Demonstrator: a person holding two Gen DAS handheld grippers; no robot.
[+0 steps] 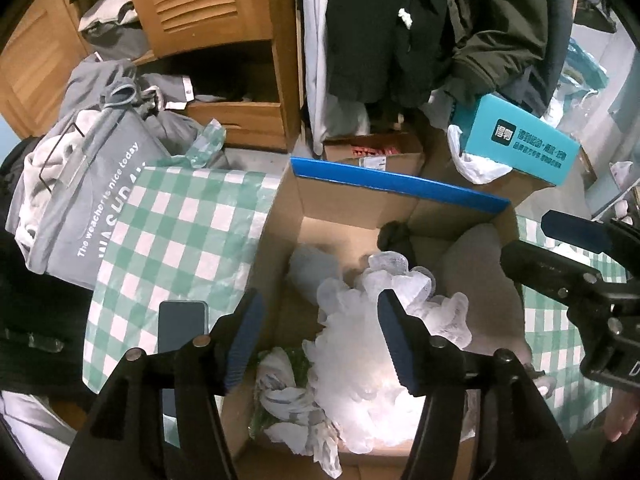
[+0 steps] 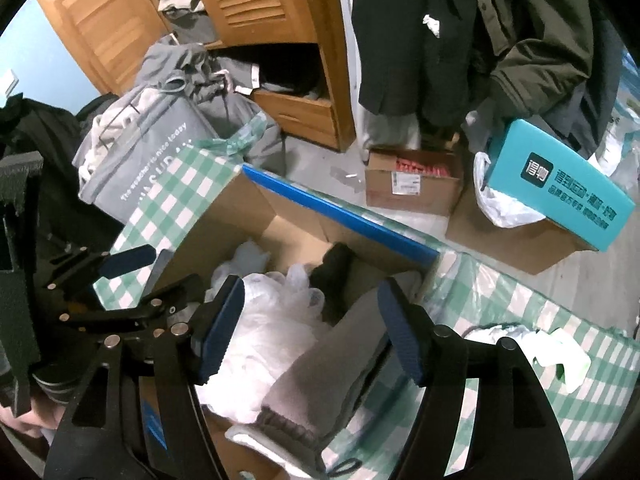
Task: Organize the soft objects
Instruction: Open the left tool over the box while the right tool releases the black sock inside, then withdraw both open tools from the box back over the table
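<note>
Soft things fill the open cardboard box [image 1: 360, 204] on the checked tabletop [image 1: 176, 232]: a crumpled white plastic bag [image 1: 360, 360] in the middle and a grey sock [image 2: 320, 364] draped over its near right rim. Both claws hang over the box with jaws apart and nothing pinched, the left claw [image 1: 320, 344] above the bag, the right claw [image 2: 310, 332] above the sock. This looks like a release step; next, a reach for the white cloth [image 2: 540, 348] lying right of the box seems likely.
</note>
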